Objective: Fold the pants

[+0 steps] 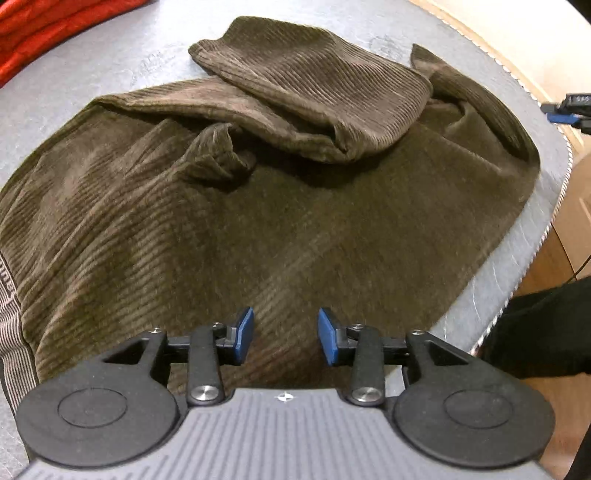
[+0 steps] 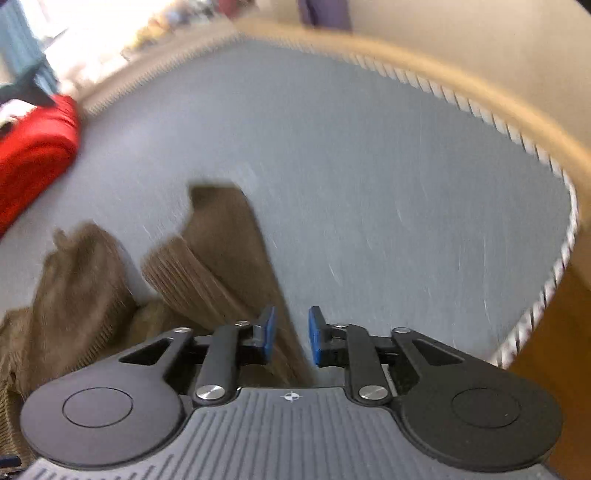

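Brown corduroy pants (image 1: 258, 221) lie crumpled on the grey table (image 1: 110, 62). One leg end (image 1: 314, 92) is folded back over the rest, and a printed waistband (image 1: 9, 314) shows at the left edge. My left gripper (image 1: 286, 334) hovers over the flat cloth, open, with nothing between its blue pads. In the right wrist view the pants (image 2: 221, 258) lie at the lower left. My right gripper (image 2: 291, 332) stands open over the edge of a leg; its pads press on nothing.
Red cloth (image 1: 44, 29) is piled at the table's far left, also seen as red fabric (image 2: 33, 147) in the right wrist view. The table's corded edge (image 2: 517, 140) curves along the right. A dark sleeve (image 1: 543, 332) reaches in beside the table.
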